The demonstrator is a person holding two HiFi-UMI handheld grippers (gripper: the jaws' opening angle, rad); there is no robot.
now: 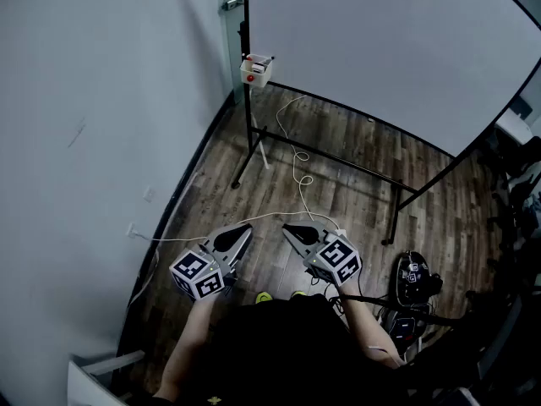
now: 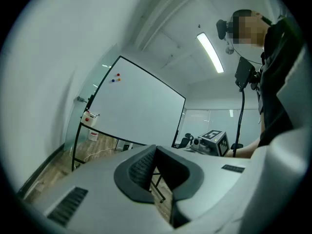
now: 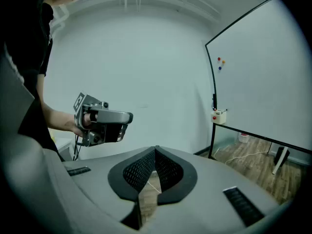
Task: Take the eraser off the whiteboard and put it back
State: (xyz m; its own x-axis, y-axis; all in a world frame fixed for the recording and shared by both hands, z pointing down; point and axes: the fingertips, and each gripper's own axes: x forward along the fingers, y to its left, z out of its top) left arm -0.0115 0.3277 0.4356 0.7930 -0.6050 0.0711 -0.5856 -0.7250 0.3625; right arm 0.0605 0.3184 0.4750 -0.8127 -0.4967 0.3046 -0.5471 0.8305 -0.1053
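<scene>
1. The left gripper (image 1: 245, 228) and the right gripper (image 1: 287, 227) are held side by side close in front of the person's body. Their tips angle toward each other and point at the board. This looks like a ready pose with the reach not yet begun.
2. Each gripper's own view shows its jaws closed tip to tip. Only floorboards show through the gap behind the pads, so neither holds anything.
3. Beneath them is a wood-plank floor (image 1: 363, 201), with no desk anywhere. A white cable (image 1: 297, 163) snakes from near the grippers toward the board, and black equipment (image 1: 412, 279) sits on the boards to the person's right.
4. A plain pale wall (image 1: 101, 100) runs along the left and meets the floor at a dark skirting.
5. The whiteboard (image 1: 389, 49) stands well ahead on a black stand (image 1: 248, 112) with splayed feet, so the person must step closer before either gripper can touch it.
6. The eraser (image 1: 256, 70) is, I think, the small white block with a red spot at the board's lower left corner, at the top of the stand's post. It is too small here to be sure it is not a holder. It is well apart from both grippers.
7. Farthest off, small coloured magnets (image 2: 116, 77) dot the board's upper left, which is otherwise blank.
</scene>
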